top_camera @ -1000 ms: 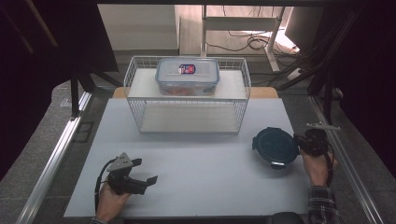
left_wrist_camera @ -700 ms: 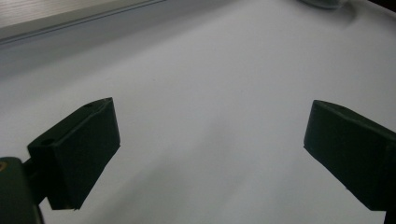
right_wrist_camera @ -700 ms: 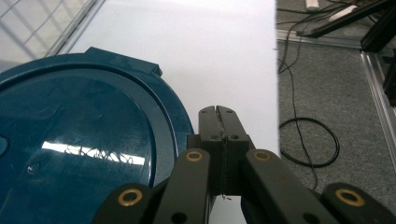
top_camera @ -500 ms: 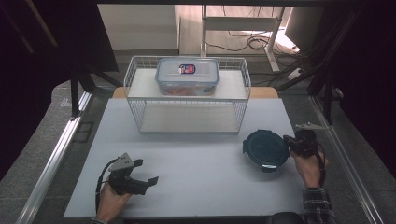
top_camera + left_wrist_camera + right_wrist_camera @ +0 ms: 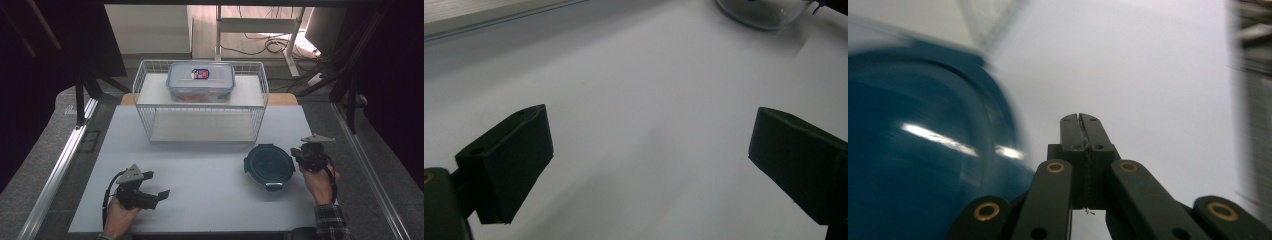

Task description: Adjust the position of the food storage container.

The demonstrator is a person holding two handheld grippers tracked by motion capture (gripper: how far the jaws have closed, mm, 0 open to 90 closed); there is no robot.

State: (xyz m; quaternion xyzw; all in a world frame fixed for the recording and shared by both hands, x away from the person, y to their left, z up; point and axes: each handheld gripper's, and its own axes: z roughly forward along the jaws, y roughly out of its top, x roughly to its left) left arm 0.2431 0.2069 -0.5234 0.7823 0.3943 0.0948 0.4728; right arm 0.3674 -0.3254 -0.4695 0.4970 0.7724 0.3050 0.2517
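On the right half of the bench [image 5: 200, 200], we see the round dark-lidded container [image 5: 268, 166] just left of the right claw [image 5: 300, 156], clenched on nothing and probably touching its rim, while the released left claw [image 5: 159, 186] waits well apart.

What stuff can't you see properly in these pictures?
- Round dark container: the lid hides its contents in the high view; the left gripper view cuts it off at the top edge, and the right gripper view blurs it.
- Clear lidded box: its label is too small to read, and its contents are hazy through the plastic.
- Right gripper: the high view is too small to tell whether it touches the container.
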